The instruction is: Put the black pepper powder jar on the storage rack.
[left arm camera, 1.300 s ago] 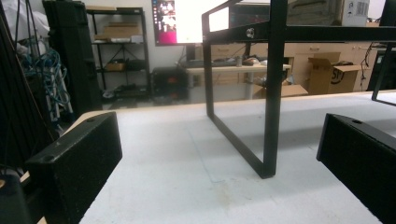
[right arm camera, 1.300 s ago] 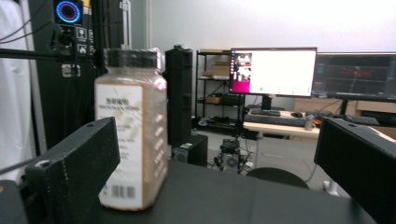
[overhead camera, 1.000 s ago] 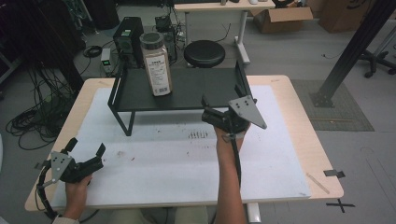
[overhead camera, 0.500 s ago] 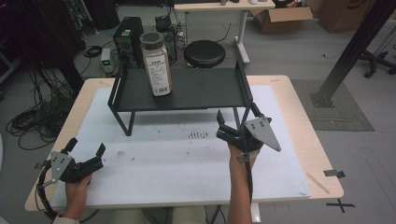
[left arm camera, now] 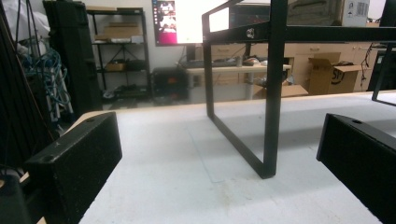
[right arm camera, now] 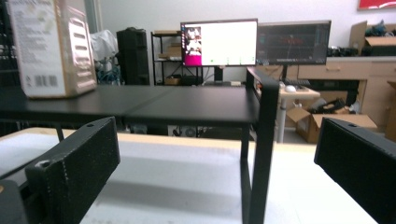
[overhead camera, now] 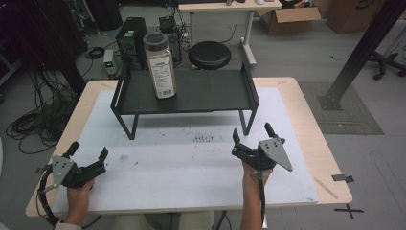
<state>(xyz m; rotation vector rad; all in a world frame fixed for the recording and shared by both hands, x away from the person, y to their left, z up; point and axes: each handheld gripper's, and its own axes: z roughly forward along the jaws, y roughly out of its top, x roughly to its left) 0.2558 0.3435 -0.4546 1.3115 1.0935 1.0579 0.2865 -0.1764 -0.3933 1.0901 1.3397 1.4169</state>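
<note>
Wooden worktop [overhead camera: 306, 120] w/ white mat [overhead camera: 191, 167] over most of it. Black metal rack [overhead camera: 191, 91] stands on the mat at the far side, flat shelf w/ raised ends on thin legs. Clear jar [overhead camera: 161, 65] w/ dark lid, brownish contents and white label stands upright on the shelf, left of centre, touching nothing else. Left gripper [overhead camera: 88, 154] held low over the mat at near-left corner, well apart from the rack; fingers [left arm camera: 74, 161] spread wide, nothing between them; left hand [overhead camera: 79, 194] behind it, cable looping off the worktop edge. Left gripper view: rack's near-left leg [left arm camera: 273, 93] stands on the mat ahead, between the two fingers. Right gripper [overhead camera: 251, 136] at near-right, just in front of the rack's right leg, not touching it; grey three-cornered plate on top; fingers [right arm camera: 77, 163] wide apart, empty; right hand [overhead camera: 253, 173] under it. Right gripper view looks level w/ the shelf: jar at upper left on the shelf, rack's end post [right arm camera: 262, 149] ahead, monitors [right arm camera: 254, 42] far back. Floor beyond the worktop: black stool [overhead camera: 209, 53], PC tower [overhead camera: 131, 40], cardboard boxes [overhead camera: 292, 19], cable tangle at left.
</note>
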